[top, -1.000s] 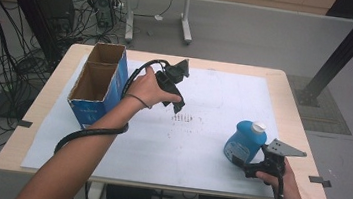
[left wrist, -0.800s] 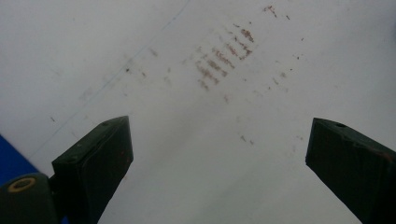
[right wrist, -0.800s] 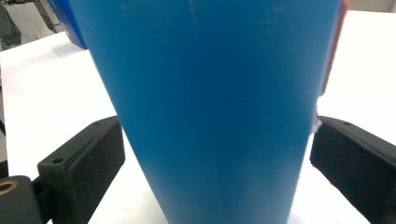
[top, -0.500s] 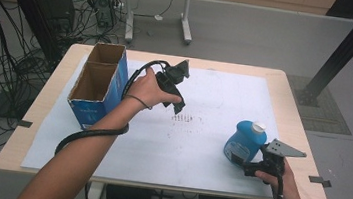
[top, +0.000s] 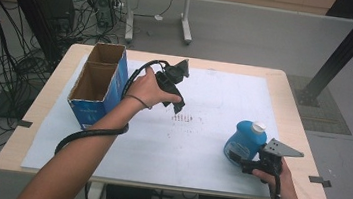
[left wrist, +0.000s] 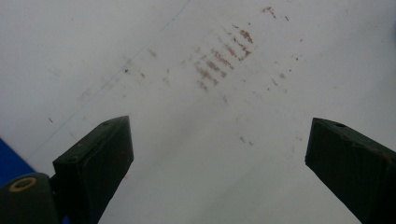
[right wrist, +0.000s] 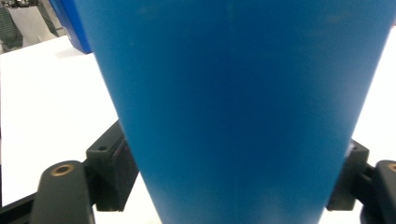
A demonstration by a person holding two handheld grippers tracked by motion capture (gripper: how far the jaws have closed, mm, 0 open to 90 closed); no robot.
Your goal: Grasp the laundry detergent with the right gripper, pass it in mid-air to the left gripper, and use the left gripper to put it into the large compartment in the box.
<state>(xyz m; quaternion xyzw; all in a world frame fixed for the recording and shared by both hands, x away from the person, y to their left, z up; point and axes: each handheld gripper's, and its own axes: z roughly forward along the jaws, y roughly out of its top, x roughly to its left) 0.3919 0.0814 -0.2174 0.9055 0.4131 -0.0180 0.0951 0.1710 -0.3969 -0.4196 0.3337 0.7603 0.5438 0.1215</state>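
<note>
Your right gripper (top: 250, 164), lower right of the high view, has its jaws against both sides of the blue bottle (top: 245, 141). They've just been closing with the bottle between them. In the right gripper view the bottle (right wrist: 238, 107) spans nearly the whole frame and both pads look flush to its walls, so I read it as pinched, though that close-up is too tight to be sure of pressure. The bottle lies tilted on the white sheet (top: 208, 153), its white cap (top: 259, 126) pointing toward the upper right.

Your left gripper (top: 177, 97) sits at centre frame, held above the sheet, jaws spread wide with nothing between them. In the left gripper view its jaws frame bare sheet and a patch of brown marks (left wrist: 224, 56).

Versus the earlier frames: both hands and the bottle sit where they were; the closing jaws on the right are the one change I can see.

Containers: the blue cardboard box (top: 96, 86), left of centre, stands upright with its top open, split into two compartments. What I can see of both is bare cardboard. It's well apart from the bottle.
</note>
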